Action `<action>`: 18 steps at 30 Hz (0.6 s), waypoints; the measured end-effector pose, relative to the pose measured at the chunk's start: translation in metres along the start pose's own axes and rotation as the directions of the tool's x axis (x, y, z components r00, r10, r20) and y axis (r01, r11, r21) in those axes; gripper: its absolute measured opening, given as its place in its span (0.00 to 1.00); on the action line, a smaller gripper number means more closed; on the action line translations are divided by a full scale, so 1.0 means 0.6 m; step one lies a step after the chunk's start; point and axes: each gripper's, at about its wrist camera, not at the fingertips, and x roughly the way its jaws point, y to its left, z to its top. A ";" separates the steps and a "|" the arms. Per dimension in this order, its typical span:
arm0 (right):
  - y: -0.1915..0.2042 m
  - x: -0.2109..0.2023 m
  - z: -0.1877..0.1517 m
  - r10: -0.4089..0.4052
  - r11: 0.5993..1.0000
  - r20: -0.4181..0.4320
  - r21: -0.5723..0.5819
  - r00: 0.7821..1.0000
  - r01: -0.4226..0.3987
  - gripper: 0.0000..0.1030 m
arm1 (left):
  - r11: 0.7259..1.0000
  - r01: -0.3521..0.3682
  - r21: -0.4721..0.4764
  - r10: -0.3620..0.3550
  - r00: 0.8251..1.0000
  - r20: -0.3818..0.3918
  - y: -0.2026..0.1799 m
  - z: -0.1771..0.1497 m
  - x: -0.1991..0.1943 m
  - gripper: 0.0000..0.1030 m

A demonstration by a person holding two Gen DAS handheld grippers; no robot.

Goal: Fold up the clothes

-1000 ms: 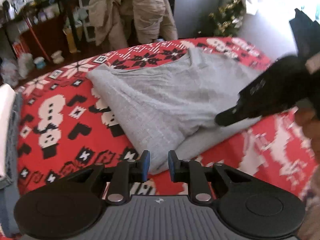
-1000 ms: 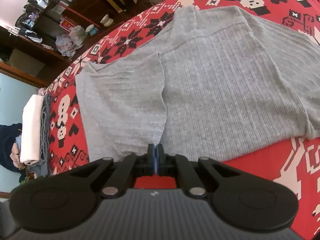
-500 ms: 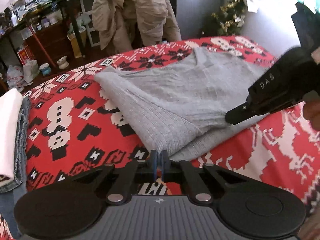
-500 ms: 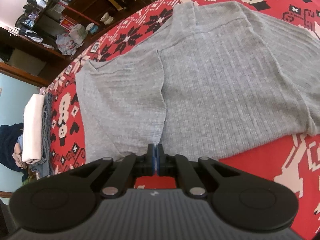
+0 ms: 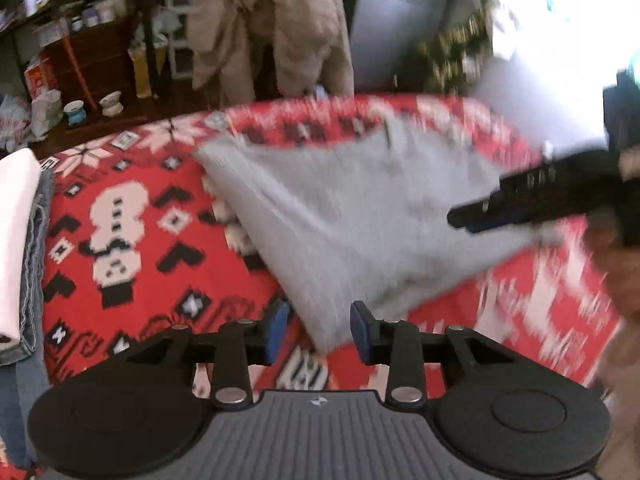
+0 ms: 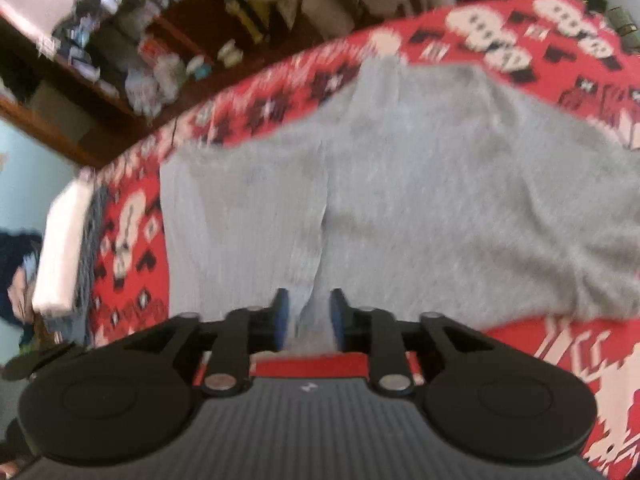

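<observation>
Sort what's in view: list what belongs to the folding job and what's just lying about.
Job: grey sweater; left tongs, open; right tongs, open; red patterned blanket; folded stack.

Lying about: beige coat; cluttered shelves; white cups.

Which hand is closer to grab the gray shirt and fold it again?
Probably the right. The right tongs are open with the gray shirt's near edge between them. The left tongs, also open, sit at its corner.

black left claw point(image 5: 316, 334) with blue pads, silver screws, ribbed grey body, two round discs
</observation>
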 end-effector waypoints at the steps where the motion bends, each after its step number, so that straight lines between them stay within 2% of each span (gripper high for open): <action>1: -0.001 -0.003 0.008 0.005 1.000 0.032 0.009 0.999 -0.006 0.35 | 0.999 0.014 -0.031 -0.013 1.000 0.025 0.009 0.008 -0.008 0.33; 4: -0.001 -0.008 0.034 0.013 1.000 0.135 0.023 0.991 -0.016 0.35 | 0.977 0.055 -0.205 -0.037 0.995 0.092 0.051 0.042 0.000 0.33; 7: 0.008 0.010 0.058 0.000 1.000 0.243 -0.008 0.970 0.002 0.35 | 0.924 0.081 -0.373 -0.040 0.992 0.117 0.092 0.059 0.023 0.33; 10: 0.016 0.044 0.076 -0.031 0.998 0.280 -0.051 0.959 0.048 0.34 | 0.871 0.095 -0.482 -0.049 0.993 0.107 0.123 0.065 0.053 0.31; 12: 0.018 0.066 0.083 -0.047 0.995 0.281 -0.069 0.959 0.069 0.34 | 0.851 0.095 -0.517 -0.059 0.995 0.085 0.133 0.066 0.072 0.31; 14: 0.018 0.085 0.084 -0.049 0.995 0.265 -0.071 0.963 0.070 0.32 | 0.848 0.087 -0.524 -0.060 0.996 0.068 0.135 0.068 0.086 0.31; 16: 0.028 0.098 0.080 -0.073 0.989 0.257 -0.105 0.964 0.103 0.04 | 0.848 0.083 -0.523 -0.061 0.996 0.060 0.136 0.070 0.095 0.31; 18: 0.038 0.098 0.076 -0.096 0.983 0.273 -0.123 0.957 0.133 0.03 | 0.854 0.090 -0.512 -0.071 0.996 0.057 0.136 0.072 0.099 0.31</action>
